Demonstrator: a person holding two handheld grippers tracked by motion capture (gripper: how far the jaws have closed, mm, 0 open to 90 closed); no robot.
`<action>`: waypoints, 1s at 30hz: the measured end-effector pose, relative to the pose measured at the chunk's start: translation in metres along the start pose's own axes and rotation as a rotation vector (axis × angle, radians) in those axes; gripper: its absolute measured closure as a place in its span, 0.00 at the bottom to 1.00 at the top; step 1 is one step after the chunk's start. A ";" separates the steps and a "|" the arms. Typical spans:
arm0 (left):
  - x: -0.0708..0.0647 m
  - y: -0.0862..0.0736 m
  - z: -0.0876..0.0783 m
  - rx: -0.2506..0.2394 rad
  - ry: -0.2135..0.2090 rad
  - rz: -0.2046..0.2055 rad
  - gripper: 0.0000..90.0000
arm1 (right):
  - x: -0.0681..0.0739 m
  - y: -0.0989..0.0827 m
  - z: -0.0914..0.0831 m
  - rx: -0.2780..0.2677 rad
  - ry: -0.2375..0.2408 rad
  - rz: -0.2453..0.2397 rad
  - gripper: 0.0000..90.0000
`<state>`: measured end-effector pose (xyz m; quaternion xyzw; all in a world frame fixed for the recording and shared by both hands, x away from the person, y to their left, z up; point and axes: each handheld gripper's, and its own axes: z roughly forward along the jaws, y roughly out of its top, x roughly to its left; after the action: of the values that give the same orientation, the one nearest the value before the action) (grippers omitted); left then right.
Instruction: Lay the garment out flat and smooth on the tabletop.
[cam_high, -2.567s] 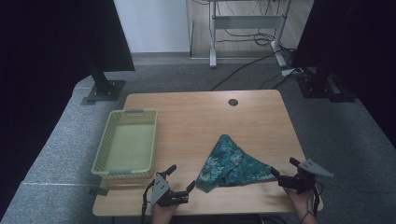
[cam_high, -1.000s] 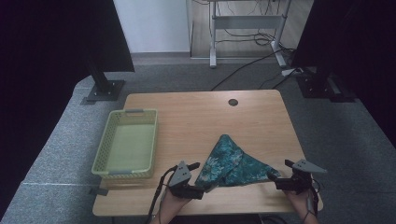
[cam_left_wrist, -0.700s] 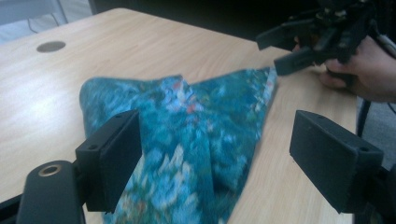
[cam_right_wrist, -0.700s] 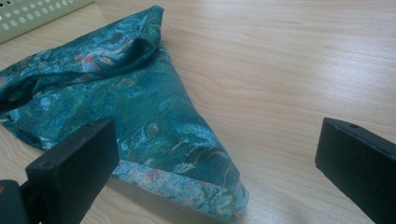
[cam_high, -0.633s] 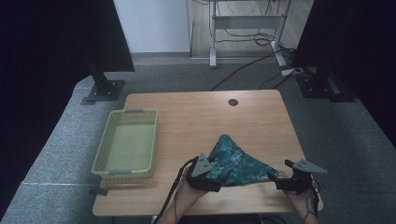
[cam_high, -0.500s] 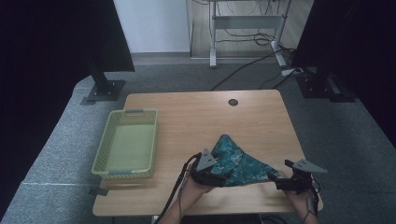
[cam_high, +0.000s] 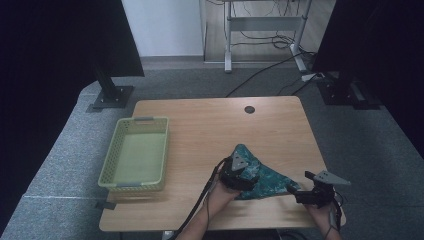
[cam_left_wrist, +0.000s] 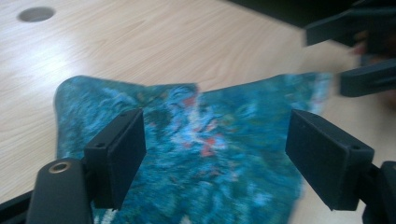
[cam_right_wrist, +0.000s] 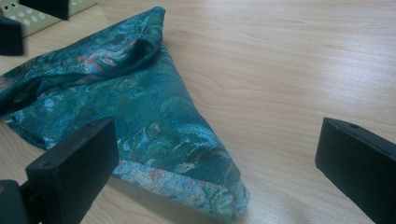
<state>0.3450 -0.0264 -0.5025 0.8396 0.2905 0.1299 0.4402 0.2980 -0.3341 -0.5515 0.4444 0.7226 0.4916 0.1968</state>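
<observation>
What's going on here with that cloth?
A person holds a gripper in each hand over a teal cloth lying folded in a triangle on the table. The left gripper, jaws open, hovers above the cloth's middle. The right gripper, also open, sits at its corner. A green basket stands alongside.

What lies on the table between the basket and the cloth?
Nothing: in the high view the stretch of table between the basket and the cloth is bare wood. The left gripper sits over the cloth itself, not in that gap.
</observation>
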 end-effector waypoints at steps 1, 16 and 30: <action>-0.001 0.000 0.004 0.013 0.017 0.001 0.23 | 0.000 0.000 0.000 0.000 0.001 0.001 0.00; 0.001 -0.008 0.039 0.127 0.053 -0.005 0.28 | 0.000 0.000 0.000 0.004 0.007 -0.003 0.00; -0.002 -0.013 0.045 0.134 0.075 0.002 0.46 | 0.001 0.000 0.001 0.010 0.008 -0.009 0.00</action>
<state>0.3599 -0.0515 -0.5390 0.8619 0.3141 0.1420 0.3718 0.2980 -0.3330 -0.5519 0.4400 0.7278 0.4890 0.1940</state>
